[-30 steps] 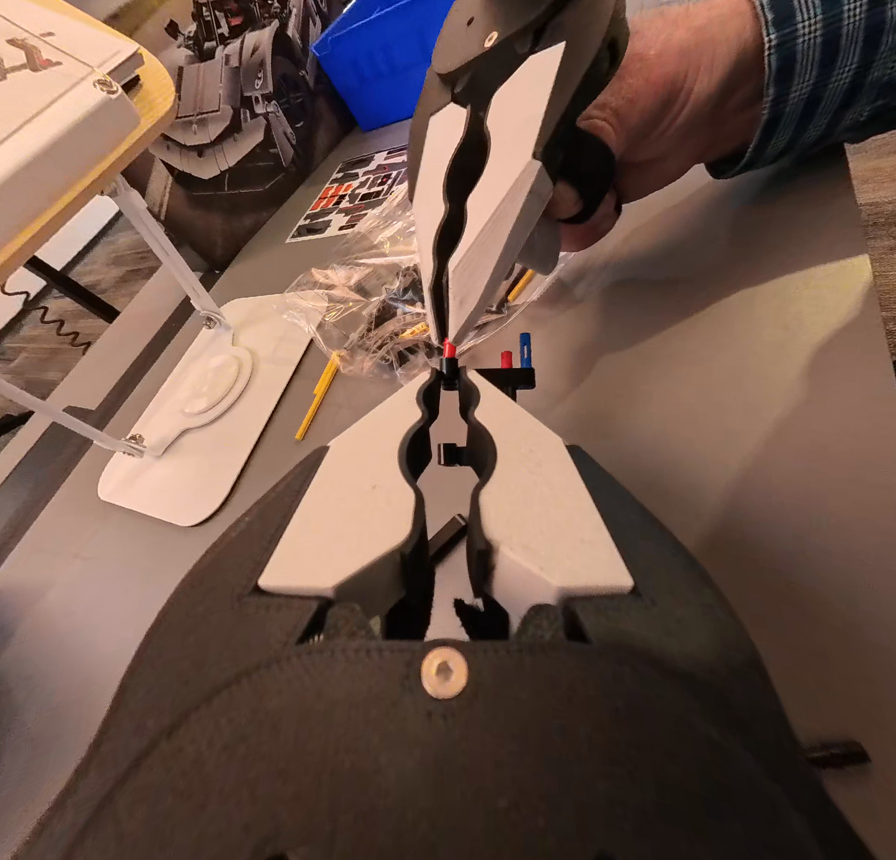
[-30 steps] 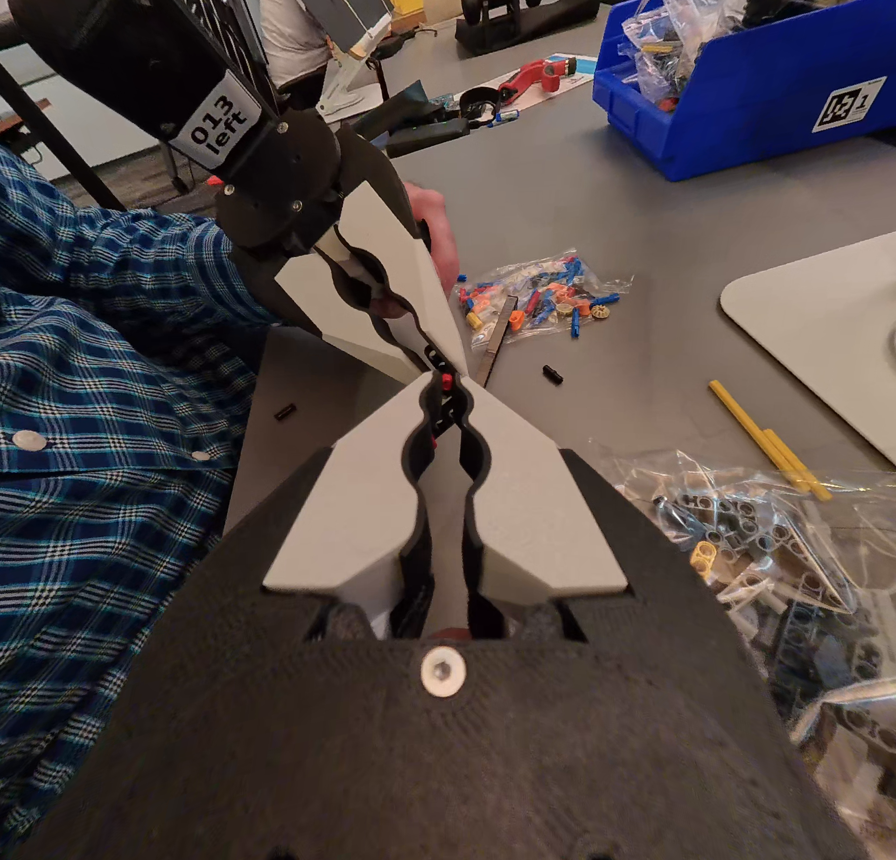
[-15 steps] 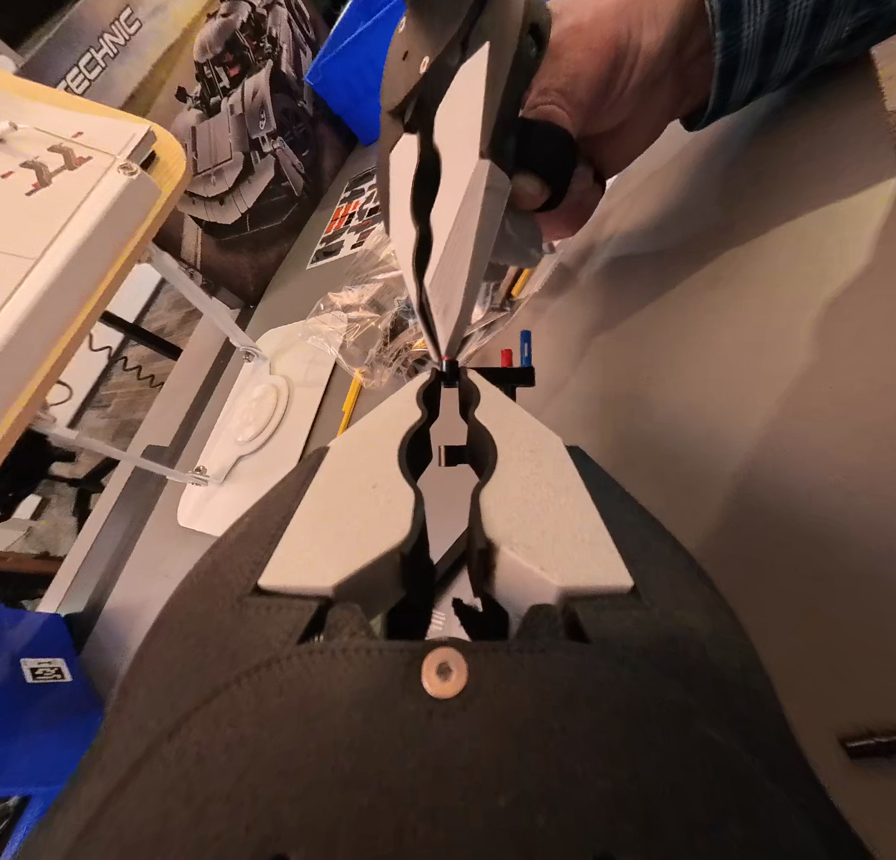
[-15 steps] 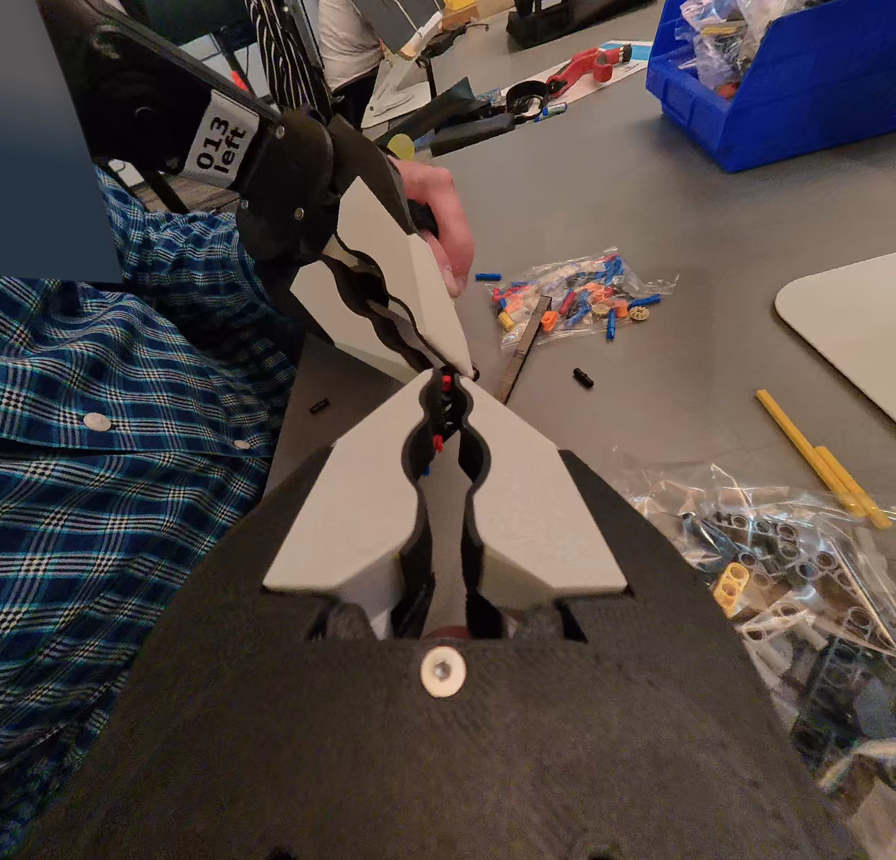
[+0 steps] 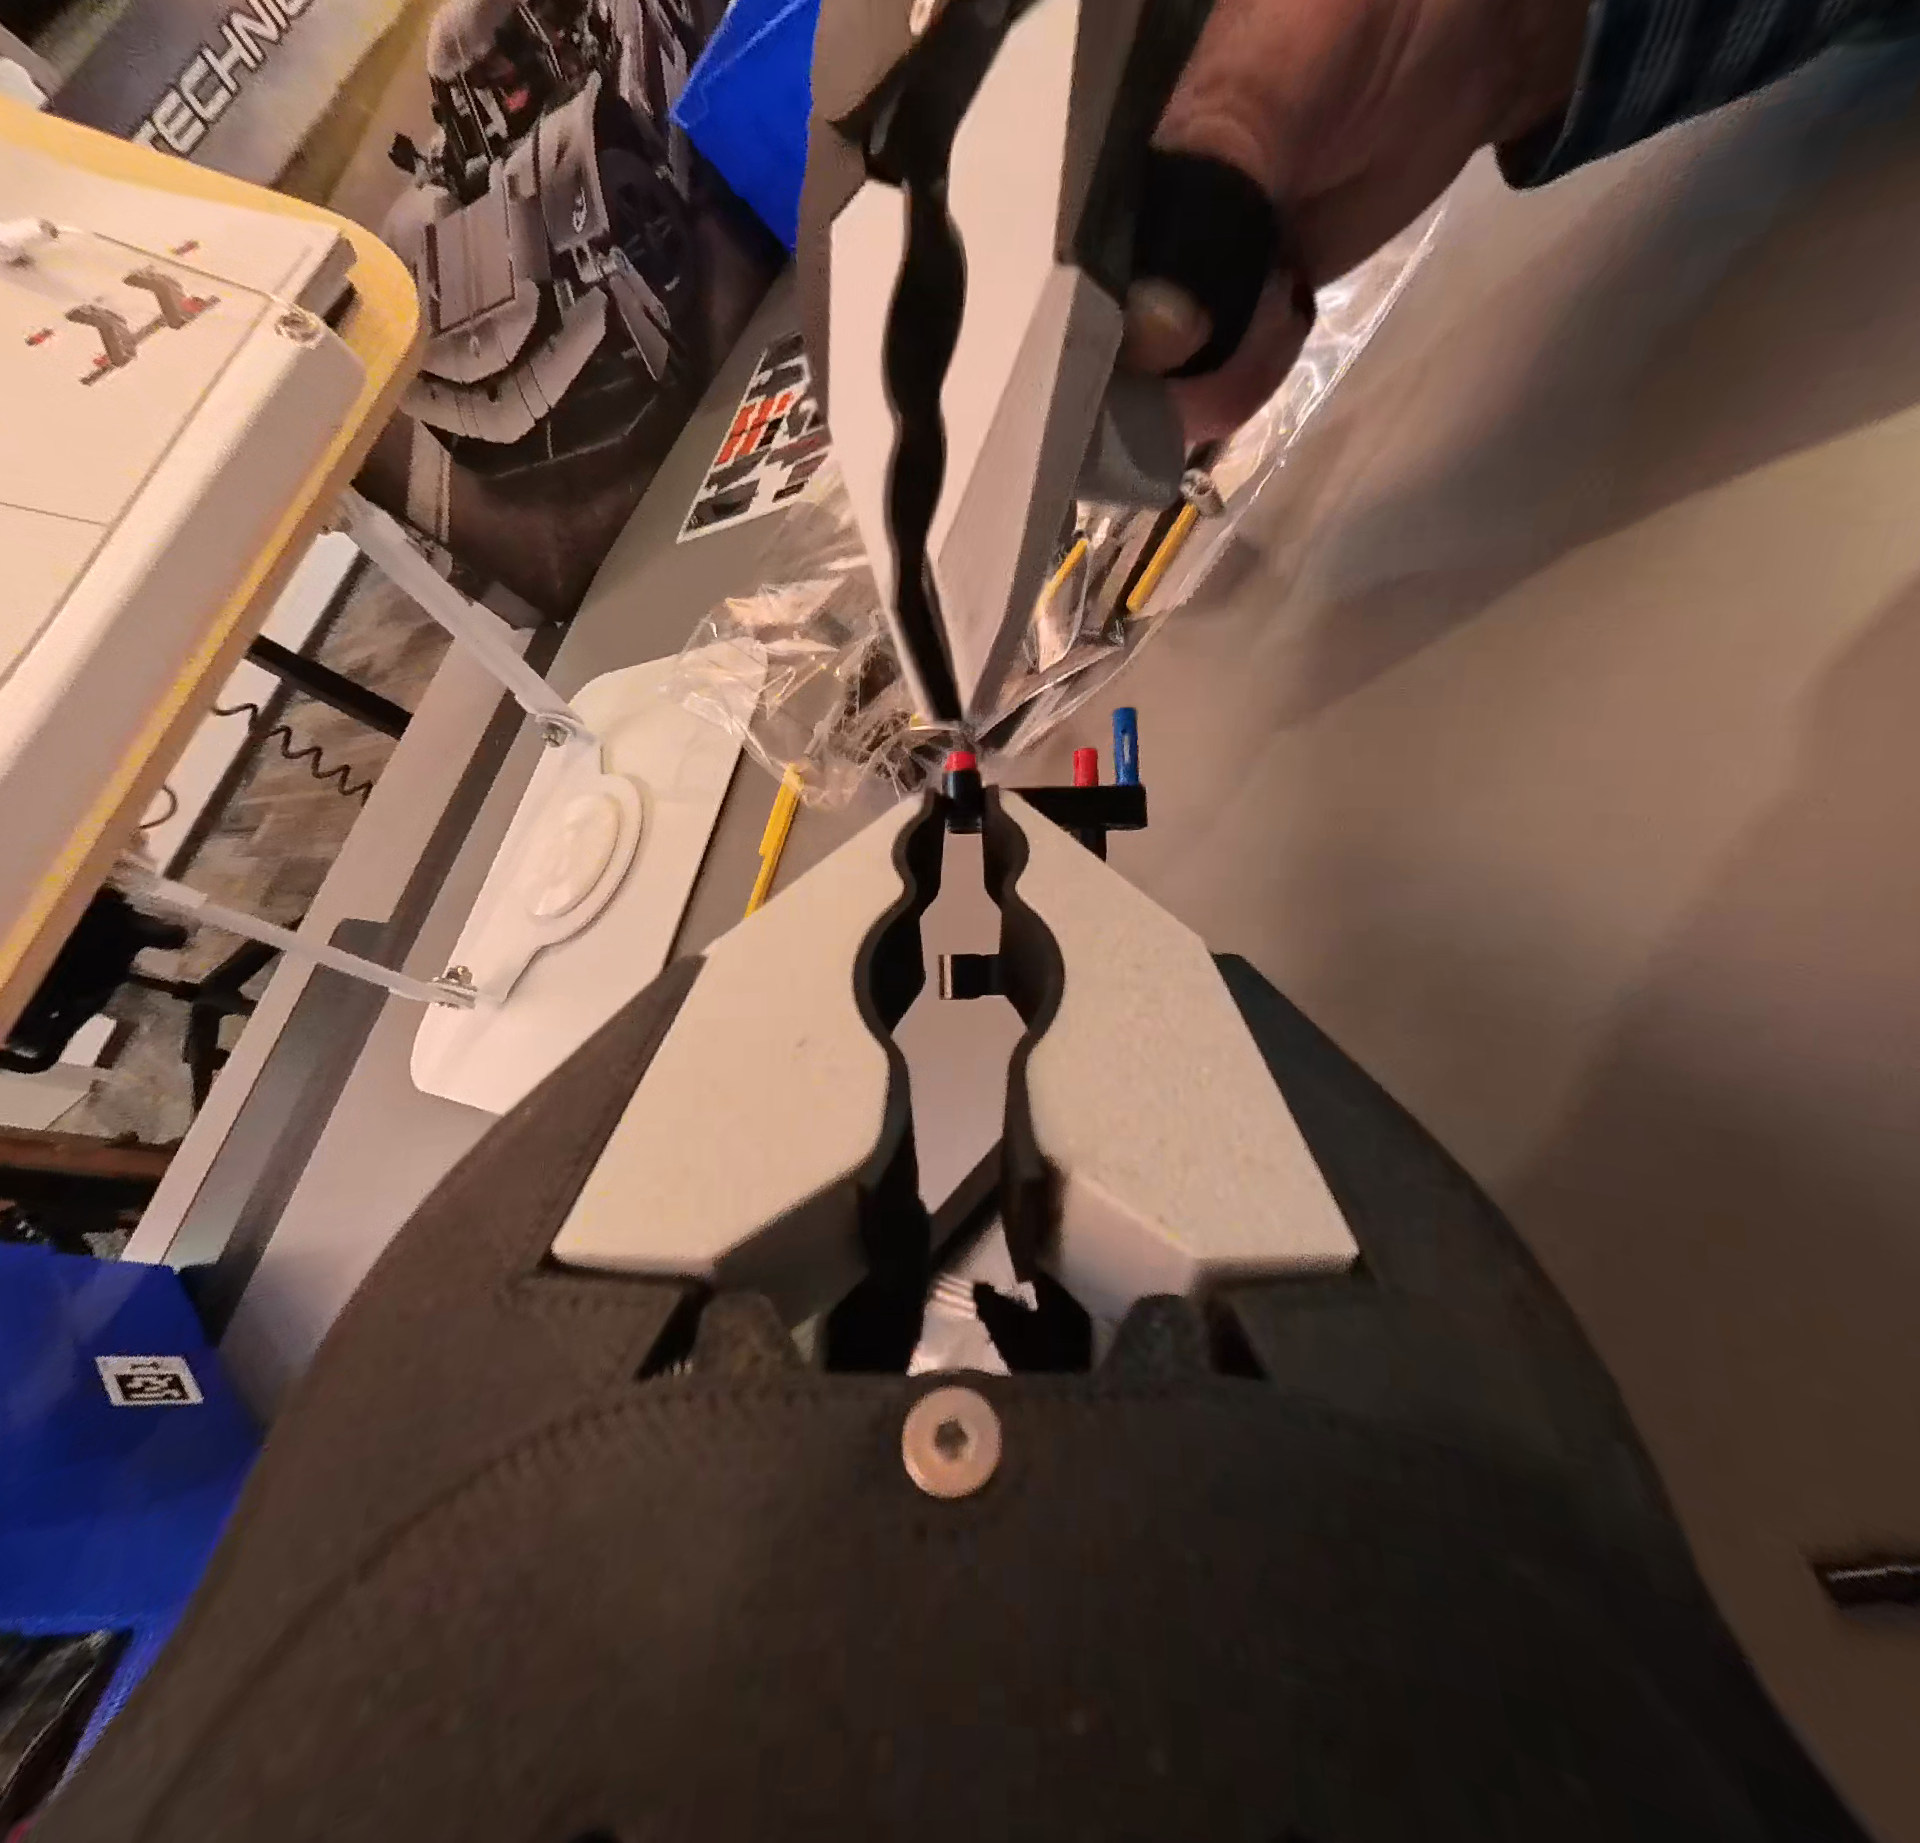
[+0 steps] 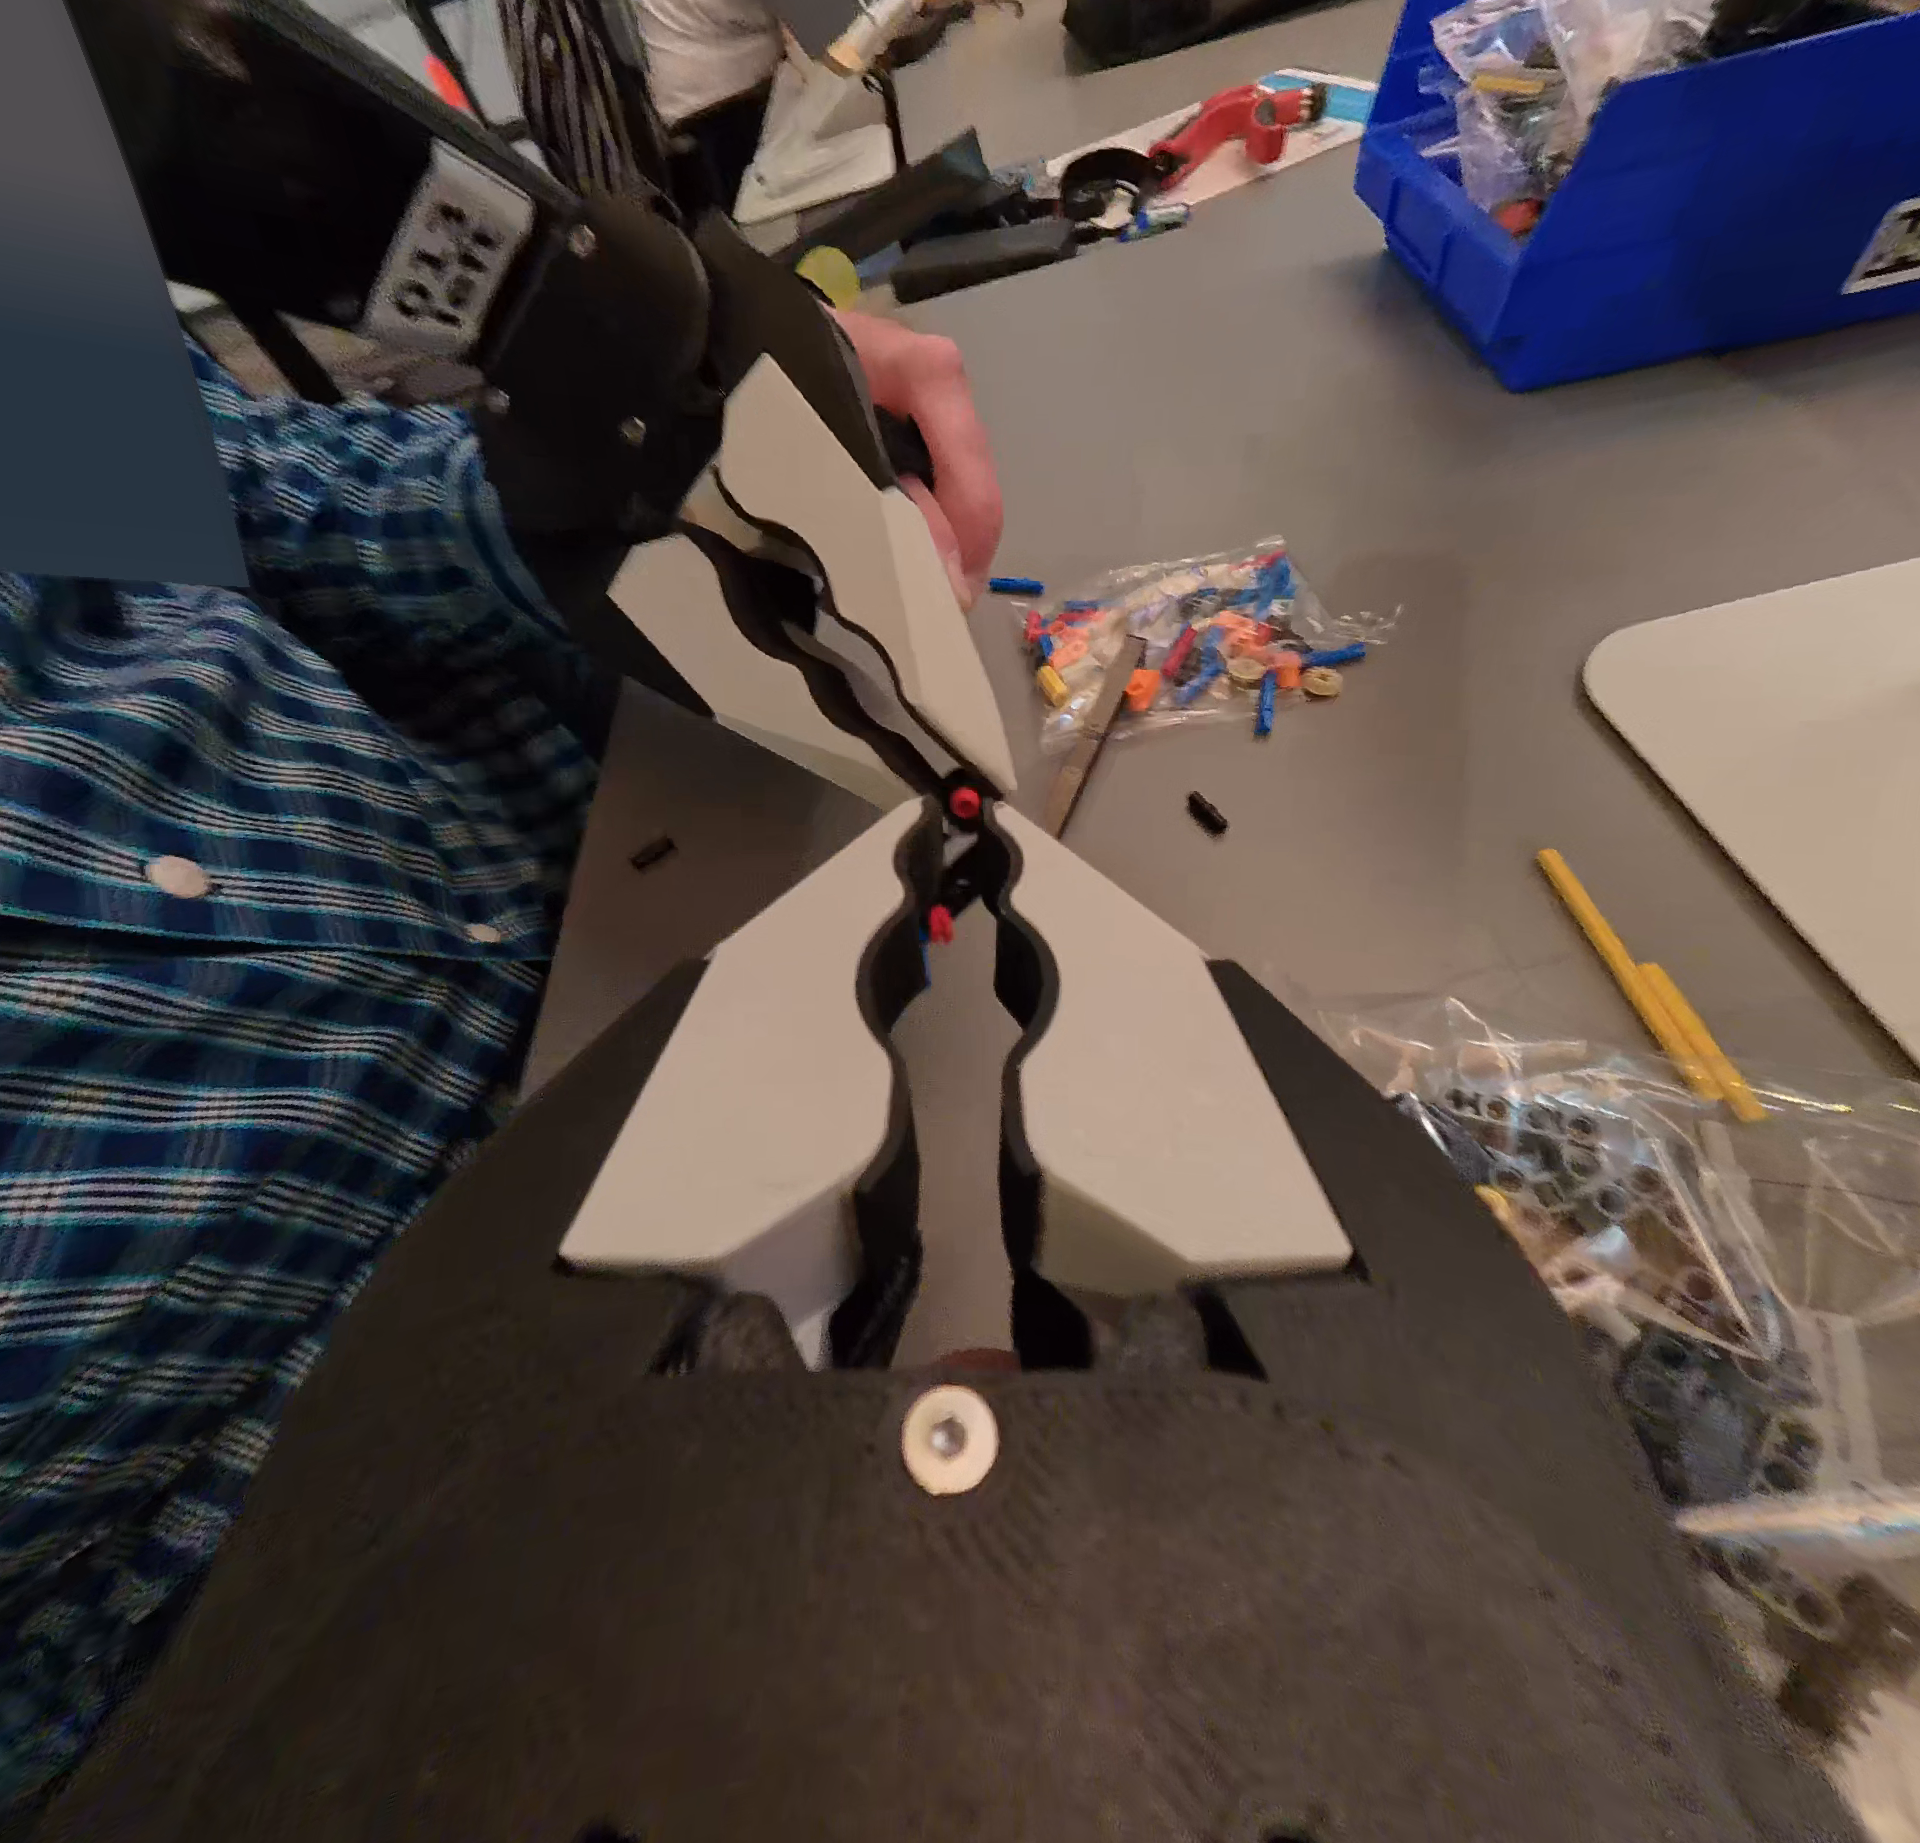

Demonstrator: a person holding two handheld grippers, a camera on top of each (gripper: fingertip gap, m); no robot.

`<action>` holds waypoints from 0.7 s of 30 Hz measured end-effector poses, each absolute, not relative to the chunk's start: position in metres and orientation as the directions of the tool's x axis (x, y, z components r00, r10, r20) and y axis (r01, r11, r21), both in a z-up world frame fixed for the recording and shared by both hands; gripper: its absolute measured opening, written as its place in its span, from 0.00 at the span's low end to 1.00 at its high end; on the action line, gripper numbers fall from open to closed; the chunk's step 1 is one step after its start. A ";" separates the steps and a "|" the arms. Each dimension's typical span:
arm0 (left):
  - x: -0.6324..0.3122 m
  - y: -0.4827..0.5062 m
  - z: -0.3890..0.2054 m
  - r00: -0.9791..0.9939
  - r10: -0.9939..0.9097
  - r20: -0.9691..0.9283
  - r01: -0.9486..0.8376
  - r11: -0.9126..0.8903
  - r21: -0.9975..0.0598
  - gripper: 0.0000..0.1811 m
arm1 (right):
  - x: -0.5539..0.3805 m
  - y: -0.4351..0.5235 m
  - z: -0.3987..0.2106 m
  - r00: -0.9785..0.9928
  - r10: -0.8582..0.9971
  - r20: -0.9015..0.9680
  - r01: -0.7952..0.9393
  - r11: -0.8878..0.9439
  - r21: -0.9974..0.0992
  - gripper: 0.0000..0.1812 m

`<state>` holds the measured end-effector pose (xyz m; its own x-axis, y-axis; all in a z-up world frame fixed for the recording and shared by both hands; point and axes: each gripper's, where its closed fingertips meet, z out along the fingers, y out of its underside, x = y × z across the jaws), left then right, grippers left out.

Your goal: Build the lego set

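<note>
blue bin (image 6: 1662,224), white stand base (image 5: 582,889)

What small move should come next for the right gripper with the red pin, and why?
Probably press a little further. The right gripper, shut, has its fingertips on the red pin, which still stands out of the black beam held by the left gripper. The second red pin stands out about as far.

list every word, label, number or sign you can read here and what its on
I won't copy out writing; these bear it:
Dark cardboard set box: large pale lettering along its top edge, legible.
White label on the left gripper: dark characters, motion-blurred.
Square black-and-white tag on the blue plastic bin: a code pattern.
Printed sticker sheet: too small to read.
</note>
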<state>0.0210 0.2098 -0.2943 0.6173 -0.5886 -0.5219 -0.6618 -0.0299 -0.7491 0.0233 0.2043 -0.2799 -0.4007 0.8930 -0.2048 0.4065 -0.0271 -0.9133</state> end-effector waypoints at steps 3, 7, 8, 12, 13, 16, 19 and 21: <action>0.022 0.209 -0.291 0.617 -0.591 -0.519 -0.658 -0.026 -0.753 0.03 | 0.024 0.205 -0.280 -0.394 0.896 -0.206 0.406 -0.031 -0.913 0.00; 0.025 0.209 -0.290 0.614 -0.590 -0.523 -0.660 -0.022 -0.751 0.03 | 0.022 0.203 -0.279 -0.396 0.896 -0.203 0.390 -0.036 -0.920 0.00; 0.024 0.209 -0.292 0.611 -0.589 -0.528 -0.670 -0.029 -0.742 0.03 | 0.022 0.202 -0.281 -0.394 0.899 -0.192 0.392 -0.024 -0.920 0.00; 0.023 0.210 -0.290 0.619 -0.581 -0.529 -0.665 -0.029 -0.746 0.03 | 0.022 0.201 -0.282 -0.394 0.902 -0.175 0.385 -0.011 -0.923 0.00; 0.023 0.210 -0.290 0.617 -0.577 -0.535 -0.669 -0.027 -0.743 0.03 | 0.022 0.201 -0.282 -0.391 0.905 -0.166 0.382 -0.005 -0.924 0.00; 0.023 0.210 -0.288 0.617 -0.574 -0.539 -0.674 -0.031 -0.738 0.03 | 0.021 0.202 -0.280 -0.384 0.907 -0.169 0.367 -0.018 -0.930 0.00; 0.024 0.210 -0.292 0.603 -0.576 -0.551 -0.692 -0.036 -0.721 0.03 | 0.021 0.200 -0.283 -0.388 0.908 -0.159 0.379 0.001 -0.925 0.00; 0.023 0.211 -0.293 0.602 -0.577 -0.552 -0.697 -0.044 -0.715 0.02 | 0.020 0.200 -0.285 -0.392 0.905 -0.167 0.388 -0.001 -0.922 0.00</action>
<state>0.0233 0.2107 -0.2934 0.6023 -0.5767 -0.5520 -0.6974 -0.0436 -0.7154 0.0204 0.2005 -0.2848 -0.3924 0.9046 -0.1666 0.3878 -0.0015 -0.9217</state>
